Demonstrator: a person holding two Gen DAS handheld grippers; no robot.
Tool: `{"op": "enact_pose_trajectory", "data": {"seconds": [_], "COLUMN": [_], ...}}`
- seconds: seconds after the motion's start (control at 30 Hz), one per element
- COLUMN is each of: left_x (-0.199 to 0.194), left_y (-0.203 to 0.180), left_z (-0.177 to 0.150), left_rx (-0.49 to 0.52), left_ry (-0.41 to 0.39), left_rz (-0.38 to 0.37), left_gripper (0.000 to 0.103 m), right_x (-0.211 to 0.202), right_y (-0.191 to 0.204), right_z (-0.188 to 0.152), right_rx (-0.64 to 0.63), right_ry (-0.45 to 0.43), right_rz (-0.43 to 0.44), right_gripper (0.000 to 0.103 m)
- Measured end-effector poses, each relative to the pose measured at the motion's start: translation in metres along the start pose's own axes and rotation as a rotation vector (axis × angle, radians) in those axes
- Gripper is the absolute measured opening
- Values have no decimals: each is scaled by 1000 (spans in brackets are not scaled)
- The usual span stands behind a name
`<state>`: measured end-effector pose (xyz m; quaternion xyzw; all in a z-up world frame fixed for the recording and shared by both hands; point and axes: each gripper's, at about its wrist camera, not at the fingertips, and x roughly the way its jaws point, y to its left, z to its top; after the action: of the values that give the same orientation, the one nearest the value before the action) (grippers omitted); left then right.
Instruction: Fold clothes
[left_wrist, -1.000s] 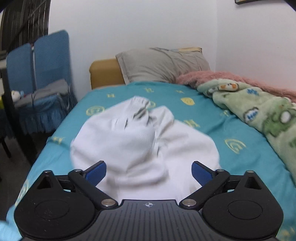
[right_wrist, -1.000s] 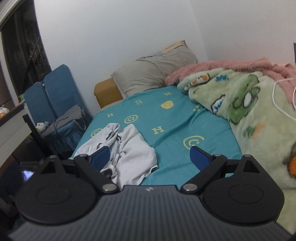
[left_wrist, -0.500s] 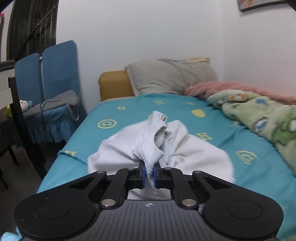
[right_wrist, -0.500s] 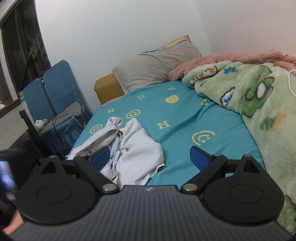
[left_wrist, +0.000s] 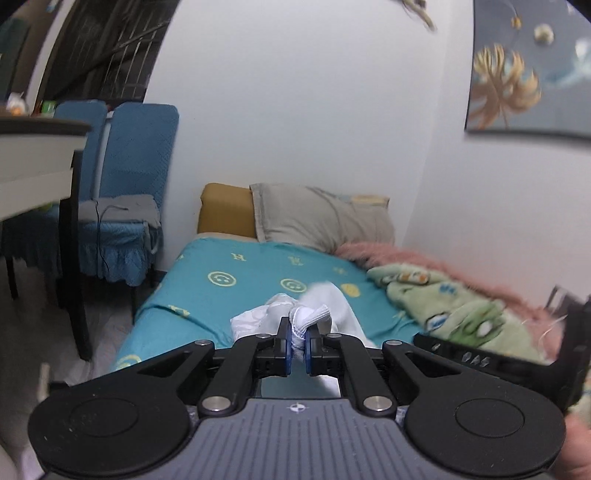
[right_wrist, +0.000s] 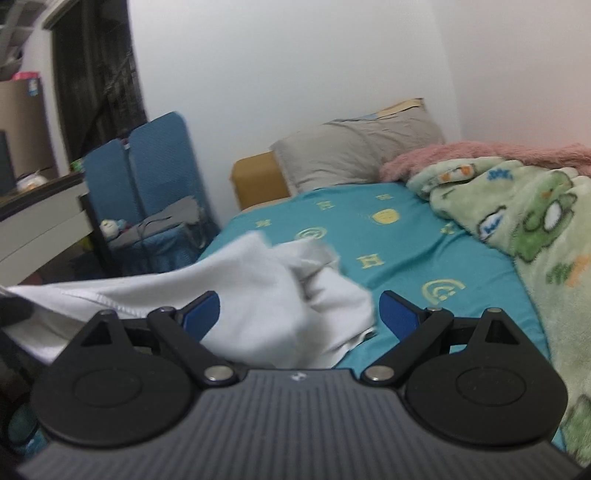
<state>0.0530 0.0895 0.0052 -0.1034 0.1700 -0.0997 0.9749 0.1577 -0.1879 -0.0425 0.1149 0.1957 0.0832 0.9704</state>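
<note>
A white garment (left_wrist: 332, 306) hangs bunched over the near part of a teal bed sheet (left_wrist: 236, 284). My left gripper (left_wrist: 298, 345) is shut on a ribbed edge of the garment and holds it raised above the bed. In the right wrist view the white garment (right_wrist: 258, 295) stretches from the left edge toward the bed (right_wrist: 388, 251), lifted on the left. My right gripper (right_wrist: 299, 310) is open, with garment cloth lying between and behind its blue fingers (right_wrist: 397, 308); it grips nothing. The right gripper's body shows at the left wrist view's right edge (left_wrist: 498, 354).
A grey pillow (left_wrist: 321, 218) and mustard cushion (left_wrist: 225, 210) lie at the bed head. A green cartoon blanket (right_wrist: 524, 229) and pink fleece (right_wrist: 480, 155) cover the bed's right side. A blue chair (left_wrist: 122, 206) and a desk (left_wrist: 33, 162) stand left of the bed.
My left gripper closed on the garment's edge and lifted it up and back off the bed. My right gripper moved closer to the garment and stayed open.
</note>
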Motion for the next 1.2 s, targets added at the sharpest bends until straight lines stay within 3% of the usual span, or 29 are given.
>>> {"op": "enact_pose_trajectory", "data": {"seconds": [0.23, 0.47, 0.57, 0.87, 1.0, 1.1, 1.2], "left_x": [-6, 18, 30, 61, 59, 53, 50], "left_y": [19, 32, 39, 31, 31, 35, 38], "left_z": [-11, -24, -30, -40, -41, -38, -36], "left_rx": [-55, -51, -67, -29, -41, -74, -101], "left_ry": [28, 109, 133, 184, 170, 151, 149], "left_rz": [-41, 16, 26, 53, 70, 74, 79], "left_gripper": [7, 8, 8, 8, 8, 8, 8], "right_x": [3, 34, 50, 59, 61, 66, 70], "right_y": [54, 94, 95, 15, 7, 35, 77], "right_z": [-27, -53, -57, -37, -40, -52, -67], "right_rx": [-157, -294, -276, 141, 204, 72, -152], "right_ry": [106, 192, 200, 135, 193, 250, 281], "right_rz": [191, 260, 192, -118, -38, 71, 173], "right_gripper": [95, 95, 95, 95, 95, 95, 95]}}
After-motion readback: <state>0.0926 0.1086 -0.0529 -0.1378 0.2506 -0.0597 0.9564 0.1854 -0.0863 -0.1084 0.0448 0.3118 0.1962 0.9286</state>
